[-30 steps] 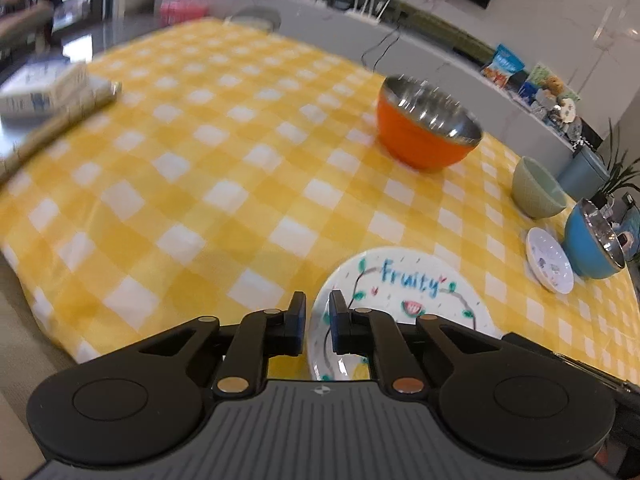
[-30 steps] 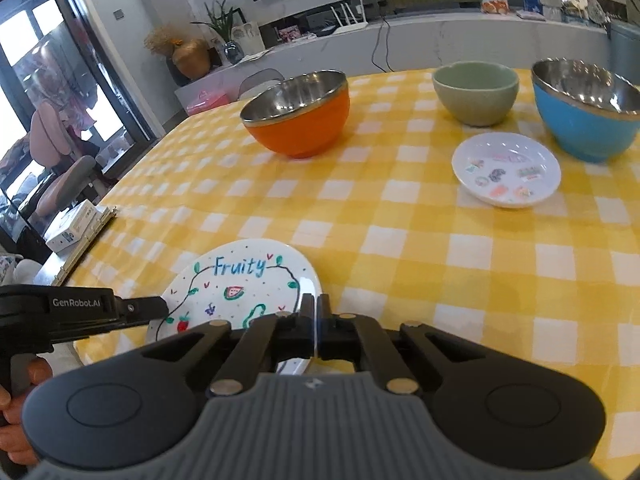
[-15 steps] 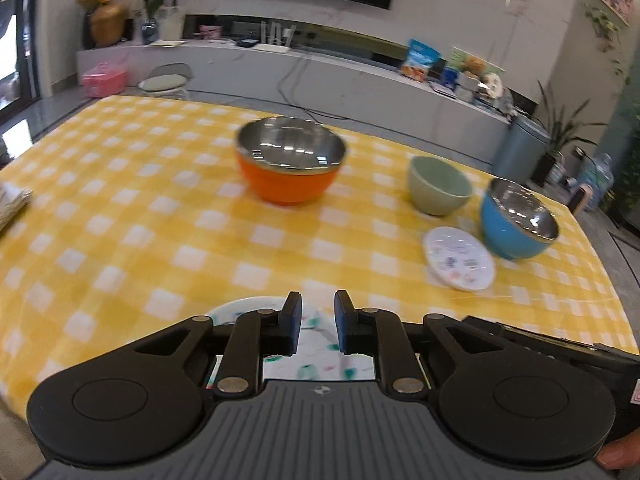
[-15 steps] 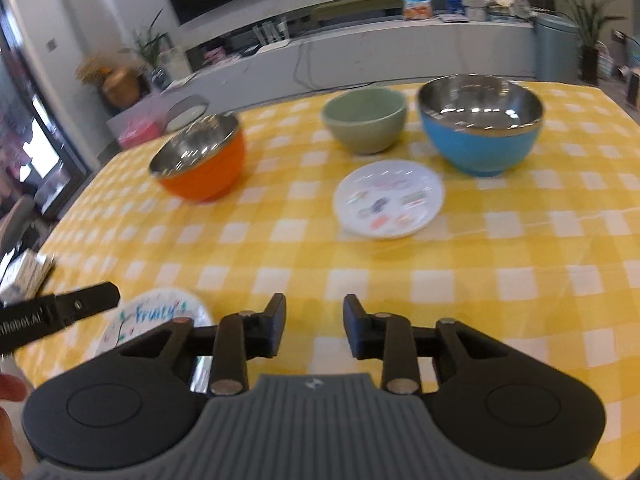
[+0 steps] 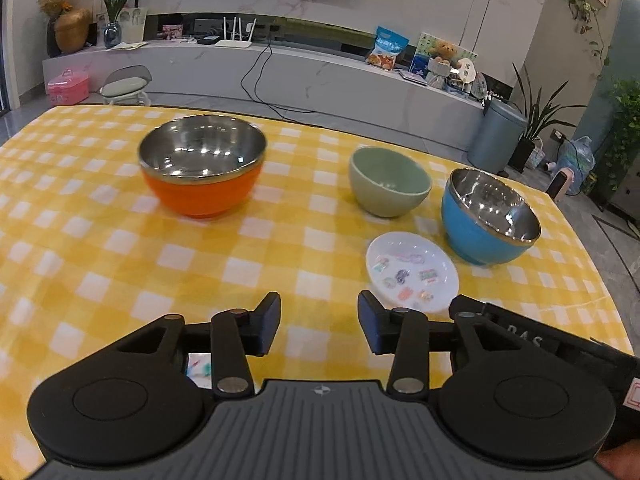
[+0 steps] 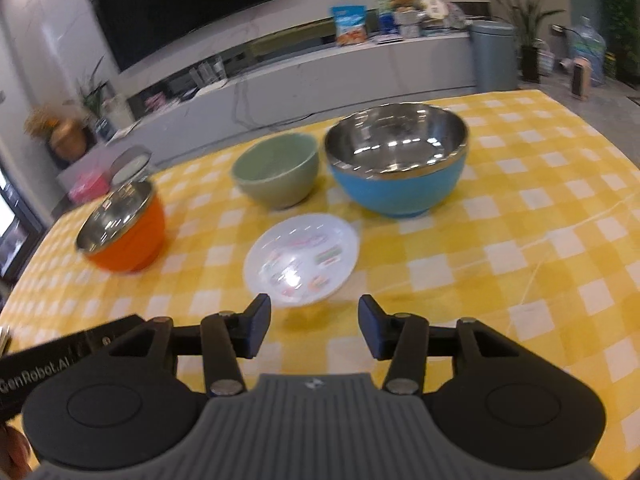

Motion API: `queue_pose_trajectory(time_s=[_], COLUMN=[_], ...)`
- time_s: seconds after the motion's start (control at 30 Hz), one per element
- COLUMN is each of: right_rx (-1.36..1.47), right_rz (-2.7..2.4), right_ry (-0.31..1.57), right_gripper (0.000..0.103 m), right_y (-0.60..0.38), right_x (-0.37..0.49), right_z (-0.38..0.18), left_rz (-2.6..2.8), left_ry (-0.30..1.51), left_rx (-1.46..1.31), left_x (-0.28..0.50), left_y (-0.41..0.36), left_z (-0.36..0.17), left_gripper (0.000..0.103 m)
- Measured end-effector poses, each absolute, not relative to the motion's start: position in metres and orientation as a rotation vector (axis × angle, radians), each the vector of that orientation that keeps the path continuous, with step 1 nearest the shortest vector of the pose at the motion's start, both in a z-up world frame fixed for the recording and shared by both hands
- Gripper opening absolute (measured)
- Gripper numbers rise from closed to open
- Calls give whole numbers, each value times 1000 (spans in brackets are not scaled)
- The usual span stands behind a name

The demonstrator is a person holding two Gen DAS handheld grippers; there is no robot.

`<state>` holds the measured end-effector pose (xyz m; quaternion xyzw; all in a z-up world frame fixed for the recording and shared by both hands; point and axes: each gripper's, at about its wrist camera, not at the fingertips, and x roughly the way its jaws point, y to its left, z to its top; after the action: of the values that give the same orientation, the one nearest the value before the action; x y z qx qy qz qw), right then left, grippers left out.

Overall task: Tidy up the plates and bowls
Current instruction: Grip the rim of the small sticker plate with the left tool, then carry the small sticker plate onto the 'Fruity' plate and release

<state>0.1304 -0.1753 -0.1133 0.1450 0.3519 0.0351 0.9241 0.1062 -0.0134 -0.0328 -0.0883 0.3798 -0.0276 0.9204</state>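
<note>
On the yellow checked tablecloth [image 5: 100,264] stand an orange steel-lined bowl [image 5: 202,166], a pale green bowl [image 5: 389,182], a blue steel-lined bowl [image 5: 490,216] and a small white sticker plate [image 5: 412,272]. The same show in the right wrist view: orange bowl [image 6: 122,226], green bowl [image 6: 277,170], blue bowl [image 6: 396,158], small plate [image 6: 302,258]. My left gripper [image 5: 318,322] is open and empty above the cloth. My right gripper [image 6: 314,326] is open and empty, just short of the small plate. A sliver of the "Fruity" plate [image 5: 199,368] shows under the left gripper.
The table's far edge runs behind the bowls; its right edge drops off past the blue bowl. A long white TV console [image 5: 280,76], a stool [image 5: 125,86] and a grey bin [image 5: 496,136] stand beyond the table. The right gripper's body [image 5: 560,344] lies beside my left.
Both grippers have opened wide from shut or nearly shut. Both views have swung off the "Fruity" plate toward the bowls and the small plate.
</note>
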Motion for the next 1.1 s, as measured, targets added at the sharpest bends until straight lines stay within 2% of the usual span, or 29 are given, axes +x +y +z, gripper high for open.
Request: queue_pose_trajectory(time_s=[0.2,0.4,0.77,0.9,1.1], right_rx=[390,415,425,421,400], right_rz=[21,-10,-23,-14,18], right_ry=[712,713,722,720,711], right_gripper=[46,34,30,26,9], right_y=[-193,-199,-200,-198,-193], right_x=[146,160,172,173,173], right_z=[-124,-134,-146,-148,-148], left_rz=[-85,-120,-144,-140,-145], left_ry=[755,774,808,814,816], left_rx=[-202,-210,-202,-198,-188], left_x=[128,146,172,175,175], left_y=[-25,-34,-53,-56,-57], left_z=[-42,-56,-78,-82,-84], left_gripper=[50,50,50,44,18])
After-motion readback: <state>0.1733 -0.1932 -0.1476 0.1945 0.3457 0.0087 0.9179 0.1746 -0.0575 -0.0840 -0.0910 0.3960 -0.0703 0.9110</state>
